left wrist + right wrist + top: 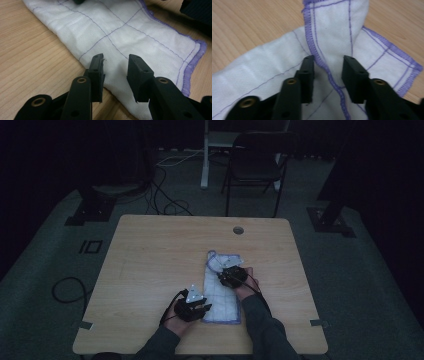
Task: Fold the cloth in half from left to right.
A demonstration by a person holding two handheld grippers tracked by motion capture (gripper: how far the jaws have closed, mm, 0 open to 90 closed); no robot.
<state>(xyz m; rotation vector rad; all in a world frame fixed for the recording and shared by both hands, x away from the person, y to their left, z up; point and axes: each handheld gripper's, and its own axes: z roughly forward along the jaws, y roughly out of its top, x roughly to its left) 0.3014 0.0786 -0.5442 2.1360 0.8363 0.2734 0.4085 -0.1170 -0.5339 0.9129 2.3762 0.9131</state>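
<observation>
The white cloth (221, 290) lies folded into a long strip on the desk (150, 265), its far end bunched (not yet flat), and both the left tool (115, 71) and right tool (328, 75) stand open over it, gripping nothing, so folding remains unfinished.

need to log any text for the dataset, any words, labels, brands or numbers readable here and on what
None: no view shows readable text.
The white cloth bears only purple stitched grid lines and a purple hem, no label.
The wooden table is plain.
The left gripper and right gripper carry no print on their black jaws.
The floor marking is a shape, not lettering.
</observation>
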